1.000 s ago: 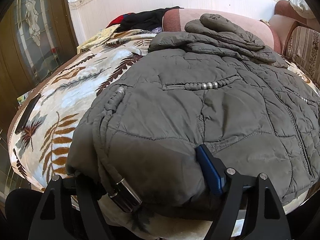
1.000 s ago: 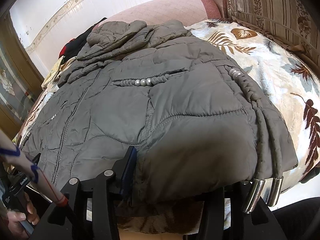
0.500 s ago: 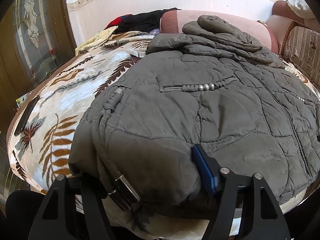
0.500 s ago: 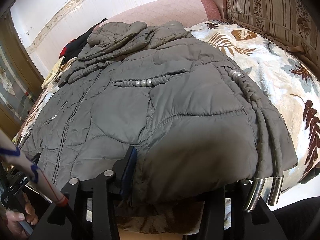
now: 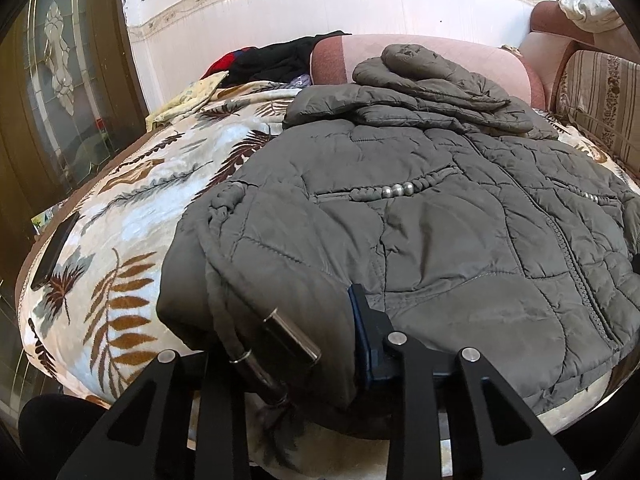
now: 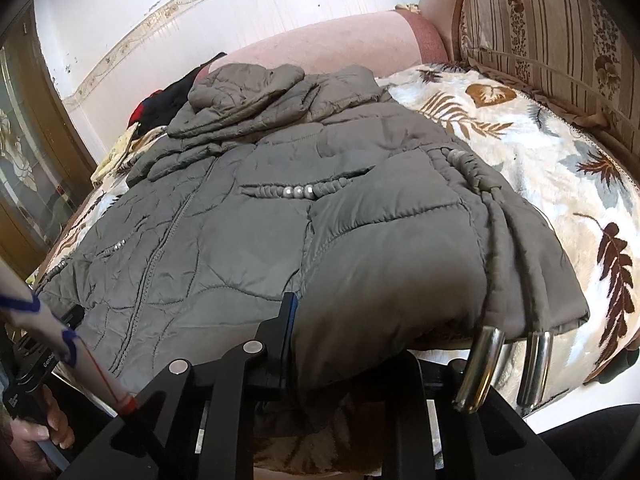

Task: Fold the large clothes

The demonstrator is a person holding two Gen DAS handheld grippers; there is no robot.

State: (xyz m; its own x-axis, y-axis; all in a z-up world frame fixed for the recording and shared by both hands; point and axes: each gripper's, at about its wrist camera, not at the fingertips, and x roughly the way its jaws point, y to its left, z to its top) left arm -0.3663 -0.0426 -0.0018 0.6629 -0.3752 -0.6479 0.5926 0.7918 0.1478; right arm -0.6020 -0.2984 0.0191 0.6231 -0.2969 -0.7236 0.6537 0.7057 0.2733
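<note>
White-walled and sunlit, the room holds a bed under a leaf-print blanket (image 5: 120, 216), and everything here is placed against that blanket. On its middle lies the grey quilted jacket (image 5: 420, 220), front up, sleeves heaped at the far end near a pink bolster (image 5: 440, 52), hem hanging over the blanket's near edge.

Each gripper has a corner of that hem. The left gripper (image 5: 280, 360) pinches the corner nearest the blanket's door-side stretch, jaws closed narrow on a thick bunch of padding, with the metal-tipped drawcords (image 5: 288, 340) draped across them. The right gripper (image 6: 352, 360) has the opposite hem corner, on the side toward the striped cushion (image 6: 540, 32), jaws likewise closed down on fabric; its cord tips (image 6: 508, 364) dangle just beside the far finger.

To fold well from here, I judge both corners should rise together and level, then travel toward the sleeve heap so the hem lands square on the chest. Uneven lift would skew the crease. Padding is slippery and springy, so the pinch needs to stay deep, and the loose cords could swing and snag.
</note>
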